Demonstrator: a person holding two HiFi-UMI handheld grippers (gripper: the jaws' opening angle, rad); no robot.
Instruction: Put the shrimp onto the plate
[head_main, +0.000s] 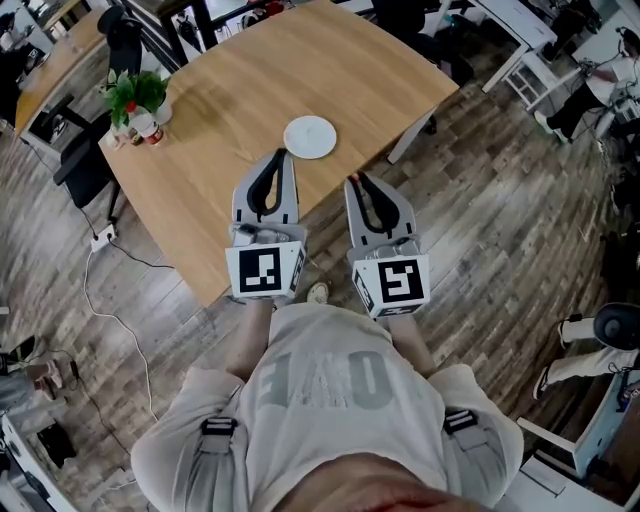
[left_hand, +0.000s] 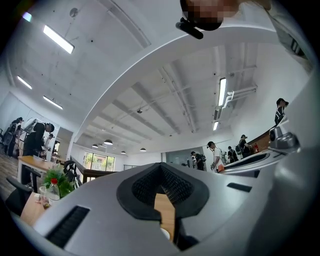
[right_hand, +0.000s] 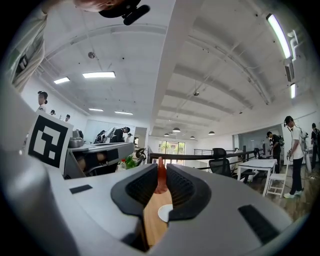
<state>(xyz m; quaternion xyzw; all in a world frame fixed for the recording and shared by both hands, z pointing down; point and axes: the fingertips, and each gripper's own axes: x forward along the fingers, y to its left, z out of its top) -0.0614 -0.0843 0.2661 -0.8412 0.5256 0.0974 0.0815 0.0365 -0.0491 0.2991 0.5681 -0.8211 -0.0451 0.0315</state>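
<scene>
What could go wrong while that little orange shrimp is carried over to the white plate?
1. The shrimp is pinched only at the tip of the right claw, so it might slip out short of the plate.
2. The plate is small; a release off-centre could leave the shrimp on the table beside it.
3. The left claw, shut and empty, is close alongside and could bump the right one.
</scene>
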